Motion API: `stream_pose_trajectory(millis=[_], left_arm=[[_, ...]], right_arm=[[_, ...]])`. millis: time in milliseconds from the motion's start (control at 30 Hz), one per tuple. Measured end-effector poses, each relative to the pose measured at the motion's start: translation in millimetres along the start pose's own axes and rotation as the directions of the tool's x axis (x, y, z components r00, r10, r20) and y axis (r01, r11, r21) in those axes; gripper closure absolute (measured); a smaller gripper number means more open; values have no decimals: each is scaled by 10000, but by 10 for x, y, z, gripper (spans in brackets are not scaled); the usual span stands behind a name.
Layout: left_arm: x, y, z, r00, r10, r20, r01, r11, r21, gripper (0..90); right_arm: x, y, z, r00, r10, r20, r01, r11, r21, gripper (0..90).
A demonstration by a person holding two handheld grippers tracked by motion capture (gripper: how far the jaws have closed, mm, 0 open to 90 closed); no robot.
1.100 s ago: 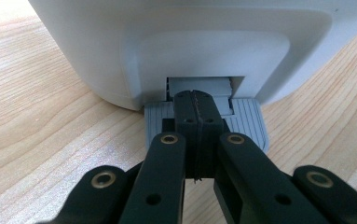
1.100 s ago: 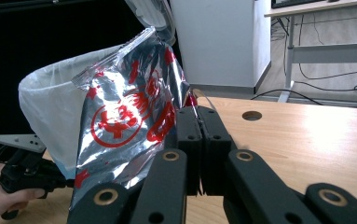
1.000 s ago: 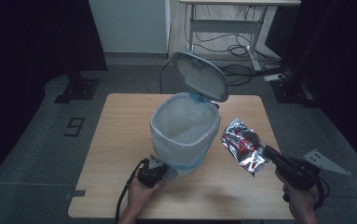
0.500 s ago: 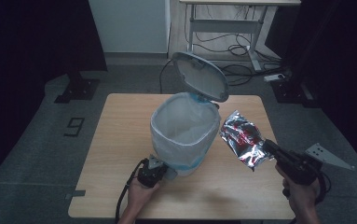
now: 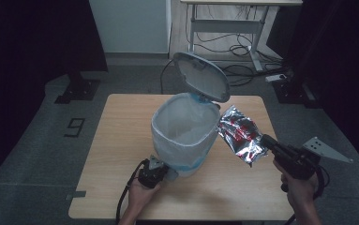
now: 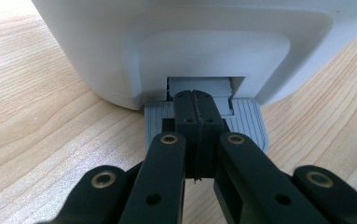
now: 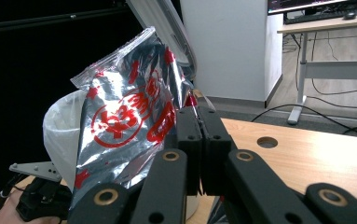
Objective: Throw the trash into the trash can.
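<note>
High view: the right gripper (image 5: 265,139) pinches a foil bag (image 5: 241,134), now higher and closer to the bin (image 5: 184,136) rim than a second ago, so the drop looks near.

Left gripper view: the left gripper (image 6: 196,100), fingers pressed together, holds the pedal (image 6: 248,120) down as before.

Right gripper view: the bag hangs beside the open lid (image 7: 160,18).

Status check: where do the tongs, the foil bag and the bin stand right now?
Left tongs shut, pressing the bin pedal; lid up. Right tongs shut on foil bag, held beside the lined bin. Nothing blocks the opening.
</note>
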State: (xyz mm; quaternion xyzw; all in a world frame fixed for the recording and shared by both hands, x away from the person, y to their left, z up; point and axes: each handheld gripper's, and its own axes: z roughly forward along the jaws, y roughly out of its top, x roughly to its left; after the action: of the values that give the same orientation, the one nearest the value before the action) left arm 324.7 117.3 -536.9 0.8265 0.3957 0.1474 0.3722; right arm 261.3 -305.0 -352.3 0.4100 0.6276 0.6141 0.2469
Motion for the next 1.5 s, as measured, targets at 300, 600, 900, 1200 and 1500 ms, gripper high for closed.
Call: stream_pose_trajectory(millis=[300, 600, 900, 1200, 1500], left_arm=[[-2, 1, 0, 10000, 22, -12, -22, 10000, 7, 900], [-1, 0, 0, 10000, -15, 11, 15, 10000, 2, 900], [-4, -1, 0, 10000, -14, -13, 14, 10000, -4, 900], [-10, -4, 1, 10000, -13, -50, 12, 10000, -28, 900], [-10, -5, -1, 10000, 7, -56, -7, 10000, -24, 900]], right_arm=[[-1, 58, 60, 10000, -34, -9, 34, 10000, 38, 884], [26, 143, 155, 9999, -93, -93, 93, 10000, 27, 884], [103, 205, 280, 9993, -209, -295, 212, 9997, 101, 884], [104, 190, 371, 9993, -149, -357, 158, 9996, 238, 884], [114, 187, 478, 9993, -162, -351, 176, 9991, 390, 884]])
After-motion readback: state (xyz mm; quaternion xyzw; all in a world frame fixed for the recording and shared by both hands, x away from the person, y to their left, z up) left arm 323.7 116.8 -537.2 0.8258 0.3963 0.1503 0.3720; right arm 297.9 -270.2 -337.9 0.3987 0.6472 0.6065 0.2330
